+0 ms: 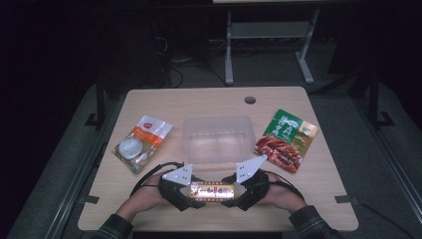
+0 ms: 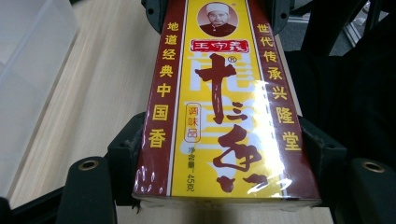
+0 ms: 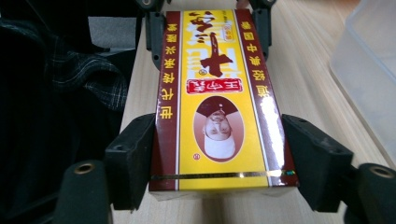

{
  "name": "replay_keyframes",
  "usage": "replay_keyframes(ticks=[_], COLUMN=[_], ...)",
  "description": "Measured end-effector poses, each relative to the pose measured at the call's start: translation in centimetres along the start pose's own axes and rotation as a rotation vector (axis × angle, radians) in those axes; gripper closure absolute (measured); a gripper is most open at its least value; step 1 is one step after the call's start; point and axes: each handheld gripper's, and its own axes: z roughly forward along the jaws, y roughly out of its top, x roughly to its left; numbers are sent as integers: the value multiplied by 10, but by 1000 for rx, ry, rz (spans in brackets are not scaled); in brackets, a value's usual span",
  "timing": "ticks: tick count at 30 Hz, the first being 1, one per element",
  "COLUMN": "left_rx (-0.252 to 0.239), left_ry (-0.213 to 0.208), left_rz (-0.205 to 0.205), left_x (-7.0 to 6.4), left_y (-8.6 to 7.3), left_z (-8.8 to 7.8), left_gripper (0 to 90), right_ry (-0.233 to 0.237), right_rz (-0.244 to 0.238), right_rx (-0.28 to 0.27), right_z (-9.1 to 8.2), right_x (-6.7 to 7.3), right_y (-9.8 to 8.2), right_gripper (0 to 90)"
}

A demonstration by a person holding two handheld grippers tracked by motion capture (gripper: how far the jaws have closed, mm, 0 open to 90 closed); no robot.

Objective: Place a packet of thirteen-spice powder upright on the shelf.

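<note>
Right, a spice box [image 1: 213, 190] lies flat on the table [image 1: 318, 199] near its 6 o'clock edge, held end to end between two grippers. Left gripper [image 1: 188, 195] sits at the box's 9 o'clock end, right gripper [image 1: 238, 195] at its 3 o'clock end, a hand behind each. In the left gripper view the box [image 2: 224, 116] runs up between the black jaws; both pads touch its long sides, so gripping the box. In the right gripper view the box [image 3: 219, 102] is upside down to the camera; the left pad touches its side, the right pad shows a thin gap, so can't tell if it really clamps.

Around: a clear tub [image 1: 216, 139] stands at 12 o'clock from the box, just beyond the grippers, nothing visible in it. White-and-orange pouch [image 1: 142, 142] lies at 10 o'clock, near the left gripper's cable. Green-and-red pouch [image 1: 287, 140] lies at 2 o'clock, near the tub's right wall. A round cable hole [image 1: 250, 99] sits at 12 o'clock, far side of the table. Plaid sleeves [image 1: 311, 224] come in at 6 o'clock. Nothing lies between box and tub except the grippers' grey plates overhanging the tub's near rim.
</note>
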Motion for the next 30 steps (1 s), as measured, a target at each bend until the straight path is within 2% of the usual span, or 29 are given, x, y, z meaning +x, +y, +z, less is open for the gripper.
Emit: replay_keyframes(ticks=[2, 3, 5, 6, 7, 9, 10, 11, 12, 15, 17, 18, 19, 22, 23, 24, 25, 26, 28, 30], left_rx=[-2, -2, 9, 8, 2, 0, 0, 0, 5, 6, 3, 7, 0, 1, -8, -5, -5, 2, 6, 9], left_ry=[2, 5, 9, 16, 18, 26, 29, 32, 35, 47, 59, 67, 70, 83, 86, 89, 90, 92, 100, 108], left_rz=[-3, -5, -7, -10, -26, -32, -35, -41, -43, -60, -74, -61, -80, -83, -96, -101, -105, -106, -108, -113], left_x=[-1, -1, -1, -1, -2, -1, 0, 0, 1, 2, 3, 4, 4, 5, 5, 6, 7, 8, 9, 11], left_y=[0, -1, -1, -2, -2, -3, -4, -6, -6, -9, -11, -11, -11, -12, -12, -13, -13, -13, -12, -10], left_z=[0, -1, -2, -2, -3, -4, -4, -5, -5, -7, -10, -11, -12, -16, -16, -17, -17, -18, -18, -19], left_gripper=[314, 314, 314, 314, 314, 314, 314, 314, 314, 314, 314, 314, 314, 314, 314, 314, 314, 314, 314, 314], right_ry=[-2, -4, -8, -21, -30, -47, -47, -44, -57, -85, -102, -113, -119, -190, -190, -257, -257, -295, -307, -360], right_rz=[5, 37, 41, 27, 46, 48, 48, 73, 62, 97, 100, 112, 124, 214, 214, 248, 248, 288, 300, 340], right_rx=[0, -11, -15, -10, -17, -22, -22, -25, -27, -24, -11, -13, -11, 8, 8, 36, 36, 44, 47, 54], right_z=[0, 0, -1, -1, -3, -7, -7, -8, -10, -15, -17, -18, -20, -23, -23, -26, -26, -29, -30, -35], right_x=[-1, 0, -1, -2, -1, -3, -3, -2, -3, 3, 4, 7, 8, 12, 12, 14, 14, 14, 15, 18], right_y=[-1, 0, -1, -1, -2, -4, -4, -4, -5, -11, -13, -15, -18, -29, -29, -36, -36, -42, -44, -51], right_gripper=[241, 205, 187, 178, 172, 158, 158, 158, 158, 158, 158, 160, 160, 162, 162, 170, 170, 171, 171, 171])
